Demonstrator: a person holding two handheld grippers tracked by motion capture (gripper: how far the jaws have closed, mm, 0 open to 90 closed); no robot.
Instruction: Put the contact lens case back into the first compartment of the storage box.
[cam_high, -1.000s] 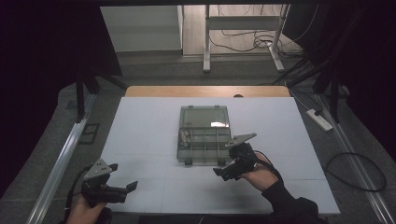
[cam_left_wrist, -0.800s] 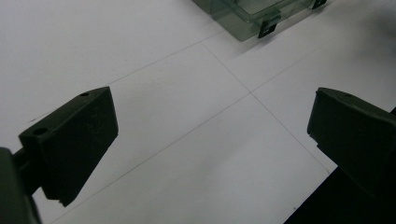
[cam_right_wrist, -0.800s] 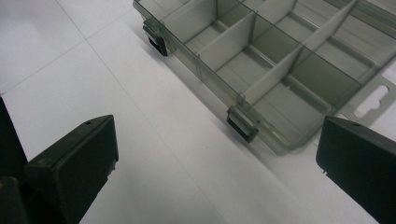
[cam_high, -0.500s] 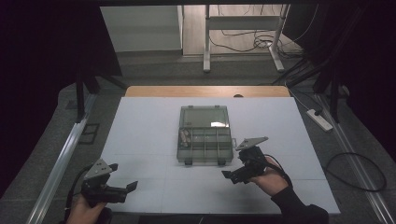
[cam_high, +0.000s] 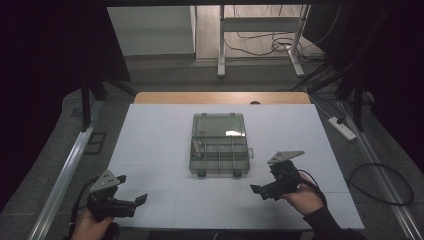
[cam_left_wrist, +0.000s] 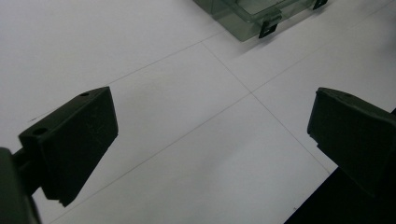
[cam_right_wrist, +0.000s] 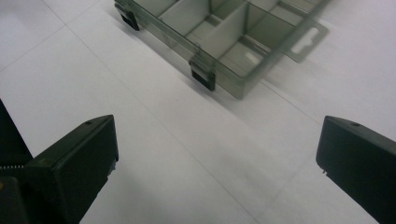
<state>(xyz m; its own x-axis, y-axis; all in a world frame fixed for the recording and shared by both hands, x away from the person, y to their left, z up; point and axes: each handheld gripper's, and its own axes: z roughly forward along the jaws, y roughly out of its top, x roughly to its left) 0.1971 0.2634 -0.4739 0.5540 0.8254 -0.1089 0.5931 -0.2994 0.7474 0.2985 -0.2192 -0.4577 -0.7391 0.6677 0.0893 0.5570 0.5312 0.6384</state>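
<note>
At the middle of the white surface (cam_high: 150, 150) sits a clear compartment box (cam_high: 219, 150), lid folded back on its far side, two small pale items (cam_high: 198, 148) lying in its left-hand compartment (too small to name). Near the box's front right corner hangs the right gripper (cam_high: 262, 190), jaws wide apart and holding nothing; its own view looks straight at the box's dark front latches (cam_right_wrist: 203, 78). Well off from the box's front left corner, by the surface's near edge, the left gripper (cam_high: 135, 204) rests with jaws also spread and empty. My guess is the work is at an approach or pause beside the box; next, the right gripper would need to line up on a latch or the lid edge. Nothing lies between it and the box.
</note>
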